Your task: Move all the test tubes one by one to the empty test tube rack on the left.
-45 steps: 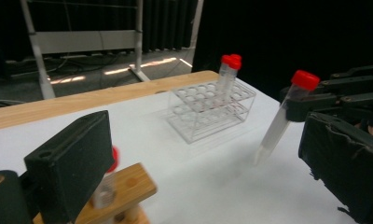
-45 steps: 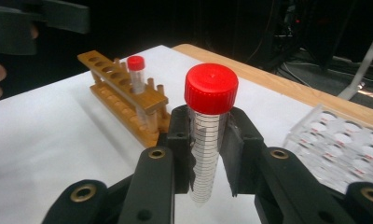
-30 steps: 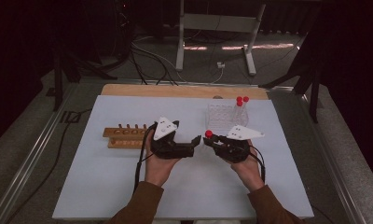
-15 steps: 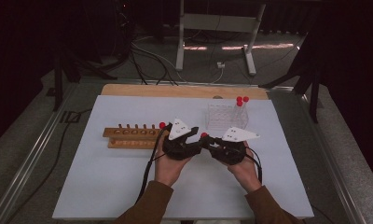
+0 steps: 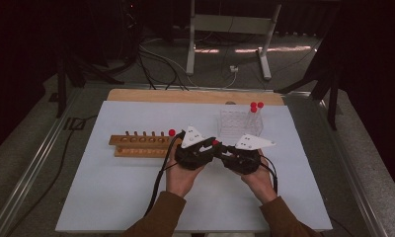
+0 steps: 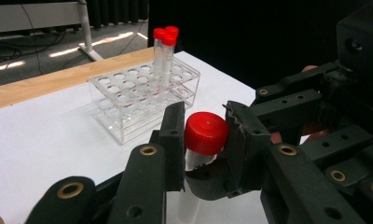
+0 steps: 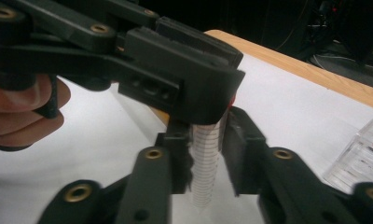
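Two forearms in brown sleeves are reaching in from the near edge of the surface, each hand wrapping a set of black tongs. The left hand (image 5: 181, 170) is angling its left tongs (image 5: 211, 144) rightward, the right hand (image 5: 261, 178) is angling its right tongs (image 5: 220, 148) leftward, and the two tips are meeting nose to nose between the hands. The left jaws have just been closing and are now pinching a red cap (image 6: 206, 132); the right jaws are clamping the tube (image 7: 207, 161) below it. Cables are trailing back along both wrists.
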`<state>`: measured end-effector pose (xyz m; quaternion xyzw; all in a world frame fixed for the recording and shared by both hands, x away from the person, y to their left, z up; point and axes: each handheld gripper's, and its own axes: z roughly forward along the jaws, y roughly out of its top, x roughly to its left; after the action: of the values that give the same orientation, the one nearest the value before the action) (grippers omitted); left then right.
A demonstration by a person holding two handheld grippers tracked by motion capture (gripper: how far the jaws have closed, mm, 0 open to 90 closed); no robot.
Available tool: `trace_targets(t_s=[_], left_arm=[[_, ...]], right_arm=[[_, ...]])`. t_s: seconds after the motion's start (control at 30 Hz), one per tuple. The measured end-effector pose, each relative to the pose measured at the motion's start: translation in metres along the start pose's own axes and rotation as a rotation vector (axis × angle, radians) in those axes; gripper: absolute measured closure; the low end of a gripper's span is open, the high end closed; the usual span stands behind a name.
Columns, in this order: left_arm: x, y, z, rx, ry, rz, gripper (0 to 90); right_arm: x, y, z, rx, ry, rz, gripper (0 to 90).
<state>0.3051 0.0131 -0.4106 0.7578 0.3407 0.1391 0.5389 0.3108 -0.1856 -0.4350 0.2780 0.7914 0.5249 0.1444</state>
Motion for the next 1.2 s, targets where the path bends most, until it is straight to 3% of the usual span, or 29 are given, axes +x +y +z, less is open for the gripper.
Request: trace_targets(t_s=[0.23, 0.33, 0.47, 0.63, 1.2], left_arm=[[0.004, 0.002, -0.005, -0.010, 0.015, -0.011, 70.8], [0.007, 0.003, -0.008, -0.021, 0.021, -0.017, 70.8], [0.010, 0.004, -0.013, -0.032, 0.026, -0.026, 70.8], [0.014, 0.005, -0.017, -0.035, 0.032, -0.033, 70.8], [0.024, 0.008, -0.036, -0.052, 0.049, -0.038, 70.7]], right_arm=[[-0.004, -0.001, 0.000, -0.004, 0.019, 0.030, 29.4], [-0.007, -0.002, 0.001, -0.010, 0.013, 0.050, 16.2], [-0.011, -0.003, -0.001, -0.027, 0.019, 0.075, 5.6], [-0.015, -0.004, -0.004, -0.049, 0.042, 0.074, 2.1], [-0.023, -0.007, -0.012, -0.086, 0.033, 0.093, 0.5]])
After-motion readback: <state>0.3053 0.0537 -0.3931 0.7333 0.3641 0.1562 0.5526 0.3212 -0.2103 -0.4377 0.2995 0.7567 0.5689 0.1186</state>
